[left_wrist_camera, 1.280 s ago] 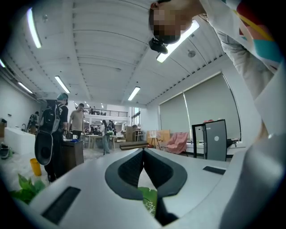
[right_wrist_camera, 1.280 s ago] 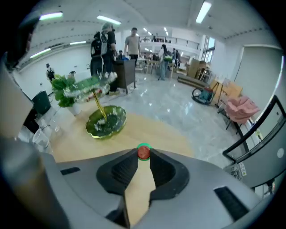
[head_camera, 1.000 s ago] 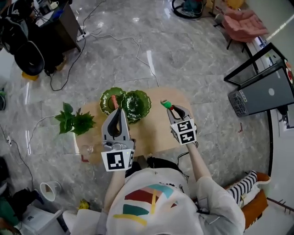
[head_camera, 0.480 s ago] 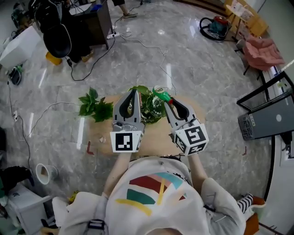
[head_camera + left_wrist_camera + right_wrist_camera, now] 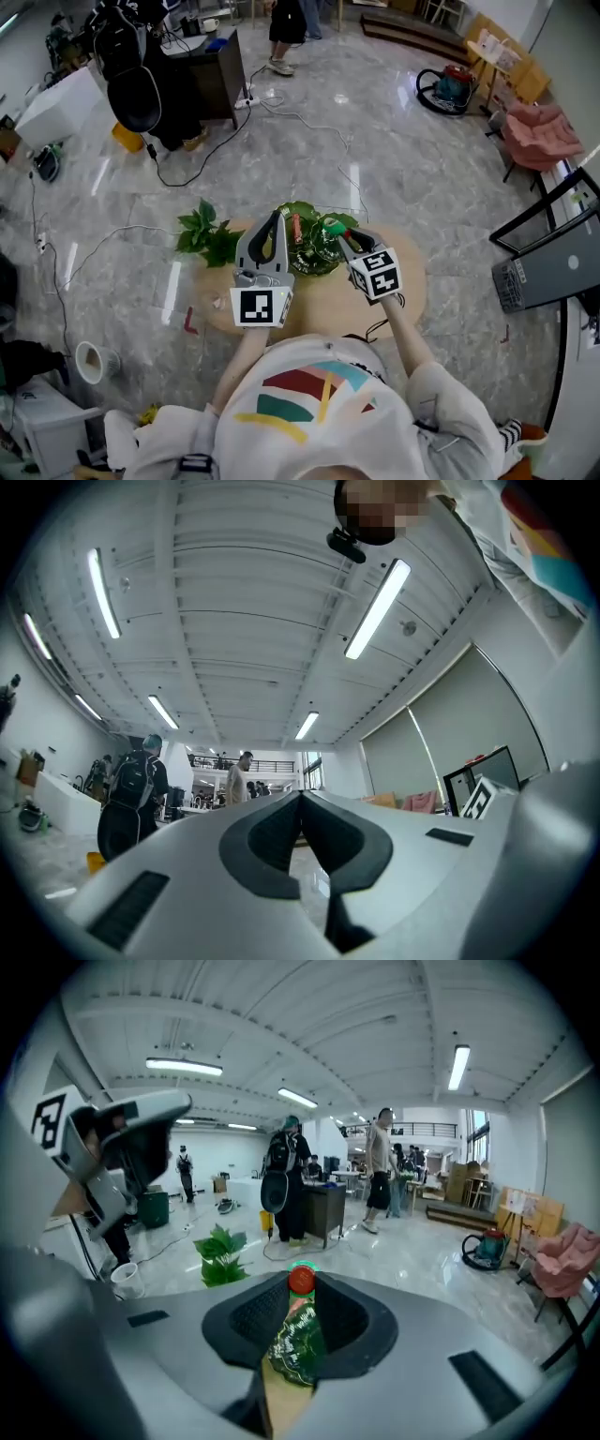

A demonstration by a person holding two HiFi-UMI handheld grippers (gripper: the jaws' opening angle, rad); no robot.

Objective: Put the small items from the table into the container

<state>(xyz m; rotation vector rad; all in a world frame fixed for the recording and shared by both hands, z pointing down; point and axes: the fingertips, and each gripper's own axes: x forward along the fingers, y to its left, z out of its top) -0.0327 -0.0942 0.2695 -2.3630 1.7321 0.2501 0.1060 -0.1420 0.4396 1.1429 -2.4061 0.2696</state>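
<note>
While I am watching from the head view, the right gripper (image 5: 335, 234) is reaching in over the green leaf-shaped dish (image 5: 319, 267) at the far side of the round wooden bench (image 5: 328, 302). It is pinching a small red-and-green item (image 5: 330, 226) at its tips. The left gripper (image 5: 274, 218) is hovering beside it over the dish's left edge and carrying nothing. An orange carrot-like piece (image 5: 295, 225) is lying in the dish between the two grippers, and a leafy sprig (image 5: 208, 236) is sitting at the bench's left edge.

Switching to the left gripper view, I am seeing the jaws clenched tip to tip with nothing between them. They are pointing up and away at the room and ceiling, so neither the bench nor the dish is showing here.

Turning to the right gripper view, I am seeing the jaws grasping the item (image 5: 301, 1279) right at their tips. Its red round end is showing between the pads and a green rim is poking out beyond them. Through the gap behind it, the dish's patterned green surface (image 5: 296, 1352) is showing directly beneath, with bare bench (image 5: 279, 1408) nearer to me.

I am judging that the item is hanging straight above the dish, so the coming move is calling only for the right jaws to release. The right hand is the one placed for it; the left is not needed.
</note>
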